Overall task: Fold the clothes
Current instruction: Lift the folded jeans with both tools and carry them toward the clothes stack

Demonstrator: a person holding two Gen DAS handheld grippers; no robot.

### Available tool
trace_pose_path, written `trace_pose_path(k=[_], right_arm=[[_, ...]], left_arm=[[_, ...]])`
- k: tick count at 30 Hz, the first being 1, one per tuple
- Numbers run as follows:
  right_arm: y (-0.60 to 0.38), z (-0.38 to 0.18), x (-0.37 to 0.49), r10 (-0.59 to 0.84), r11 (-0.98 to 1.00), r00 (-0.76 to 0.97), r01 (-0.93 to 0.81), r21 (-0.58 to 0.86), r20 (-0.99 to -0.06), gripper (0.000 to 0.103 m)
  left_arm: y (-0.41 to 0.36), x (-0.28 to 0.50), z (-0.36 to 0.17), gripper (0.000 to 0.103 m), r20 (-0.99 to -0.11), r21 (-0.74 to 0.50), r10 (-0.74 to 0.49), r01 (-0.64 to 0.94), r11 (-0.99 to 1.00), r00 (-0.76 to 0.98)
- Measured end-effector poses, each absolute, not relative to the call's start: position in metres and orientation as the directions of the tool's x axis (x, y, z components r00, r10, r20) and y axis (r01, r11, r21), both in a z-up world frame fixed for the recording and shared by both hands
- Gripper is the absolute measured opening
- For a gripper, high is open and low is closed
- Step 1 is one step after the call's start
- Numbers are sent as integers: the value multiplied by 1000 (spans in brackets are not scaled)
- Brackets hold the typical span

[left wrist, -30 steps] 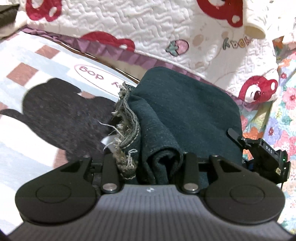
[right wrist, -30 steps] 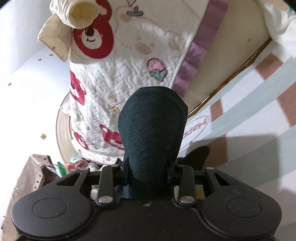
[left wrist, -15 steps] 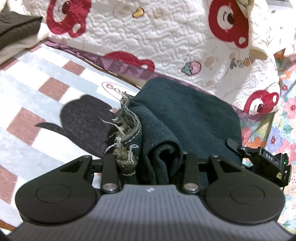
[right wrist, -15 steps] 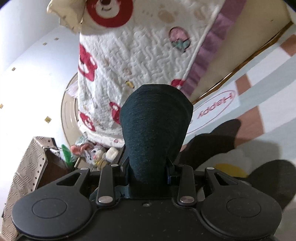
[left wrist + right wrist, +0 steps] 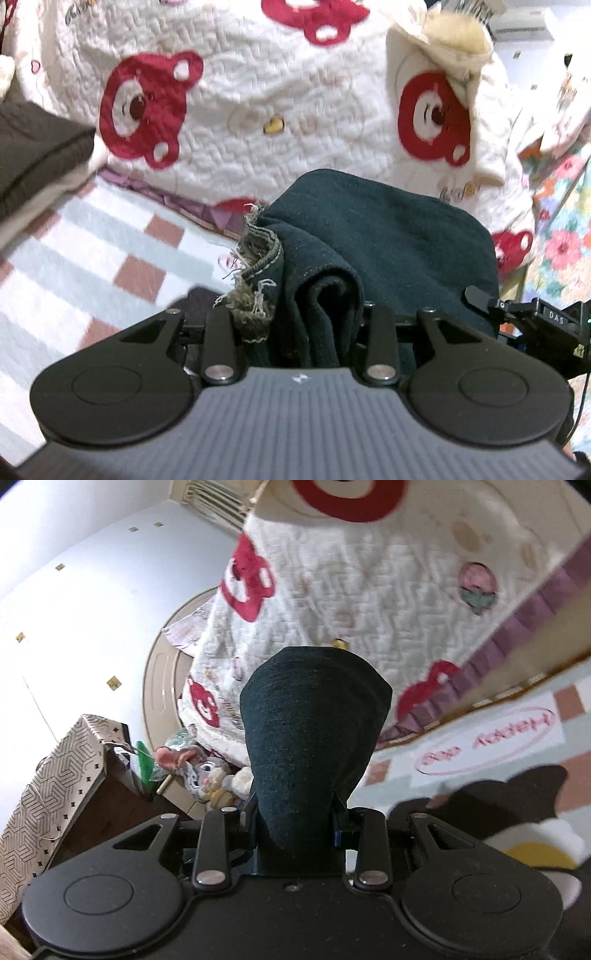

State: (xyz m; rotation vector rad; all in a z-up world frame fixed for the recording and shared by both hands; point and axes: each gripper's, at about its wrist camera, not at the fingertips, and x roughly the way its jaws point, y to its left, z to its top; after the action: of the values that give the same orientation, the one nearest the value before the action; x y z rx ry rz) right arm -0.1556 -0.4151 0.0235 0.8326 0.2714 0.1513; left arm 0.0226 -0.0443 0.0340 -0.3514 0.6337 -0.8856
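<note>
Gripping frayed hem of dark jeans (image 5: 369,236), L hand-held gripper (image 5: 295,325); bear quilt (image 5: 258,110) beyond.

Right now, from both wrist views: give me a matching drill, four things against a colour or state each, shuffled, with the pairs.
Things
1. dark jeans
2. quilt
3. rug
4. plush toys

Colour or state
A. white, red bear faces
B. heaped on the floor beside a patterned bag
C. clamped in both the left gripper and the right gripper, frayed hem showing
D. pale with brown squares

Pairs: 1-C, 2-A, 3-D, 4-B
</note>
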Motion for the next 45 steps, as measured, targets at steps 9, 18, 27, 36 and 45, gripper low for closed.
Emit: trace_pose_path(k=[9, 18, 27, 36, 45], right_arm=[[-374, 108, -81, 286, 685, 954, -142, 715, -85, 39], [-358, 174, -27, 285, 777, 950, -149, 611, -130, 39], [-352, 164, -5, 263, 789, 938, -76, 610, -224, 39], [-286, 101, 64, 362, 746, 880, -76, 661, -308, 39], [-245, 55, 114, 466, 690, 830, -125, 713, -306, 39]], left_arm=[[-7, 88, 154, 34, -380, -415, -771, 651, 636, 511], [6, 117, 151, 34, -246, -587, -745, 517, 623, 620], [12, 126, 111, 34, -250, -674, -719, 416, 610, 649], [75, 147, 65, 34, -437, -662, -563, 172, 729, 701], [127, 169, 38, 34, -434, -680, -473, 66, 730, 767]])
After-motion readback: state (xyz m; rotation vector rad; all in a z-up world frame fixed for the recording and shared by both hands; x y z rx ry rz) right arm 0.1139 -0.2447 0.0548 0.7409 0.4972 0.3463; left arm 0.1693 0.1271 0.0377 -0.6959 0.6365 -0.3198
